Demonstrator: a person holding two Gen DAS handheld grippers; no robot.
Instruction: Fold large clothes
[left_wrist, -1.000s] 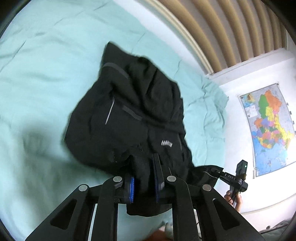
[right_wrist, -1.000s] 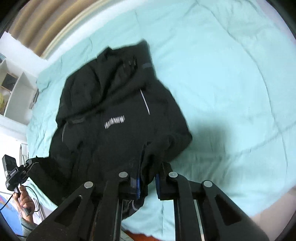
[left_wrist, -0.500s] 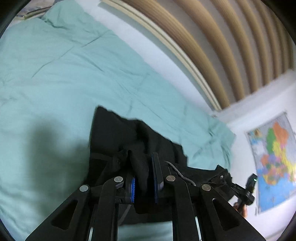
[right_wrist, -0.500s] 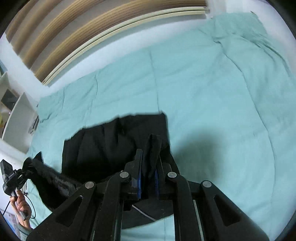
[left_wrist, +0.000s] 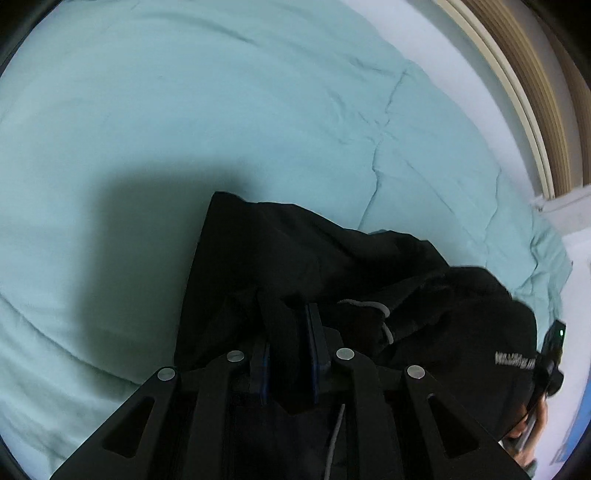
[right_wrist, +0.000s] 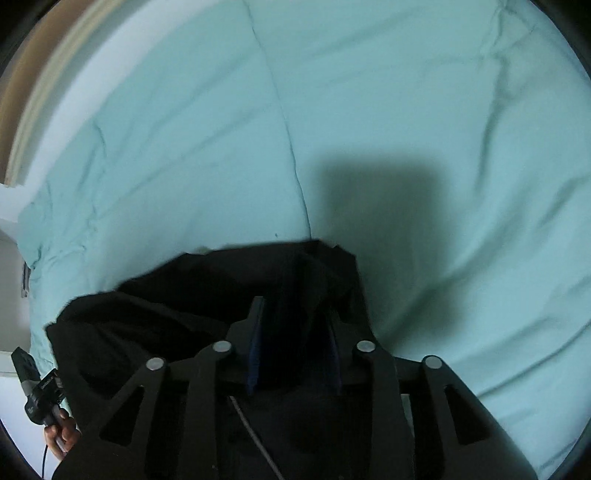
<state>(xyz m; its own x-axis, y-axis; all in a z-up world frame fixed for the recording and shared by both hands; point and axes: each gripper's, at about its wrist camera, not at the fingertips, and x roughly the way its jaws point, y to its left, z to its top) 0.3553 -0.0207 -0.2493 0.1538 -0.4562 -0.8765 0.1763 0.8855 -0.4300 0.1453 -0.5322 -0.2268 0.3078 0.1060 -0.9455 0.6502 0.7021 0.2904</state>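
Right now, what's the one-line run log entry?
black padded jacket on teal quilt | left tool pinching fabric | right tool jaws just opening, fabric between

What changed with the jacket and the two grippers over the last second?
Both grippers carried the jacket edge forward across the bed, folding it over so the spread-out body is now bunched below them. The right gripper has just been opening, fabric still between its fingers. The left gripper stays clamped on the fabric.
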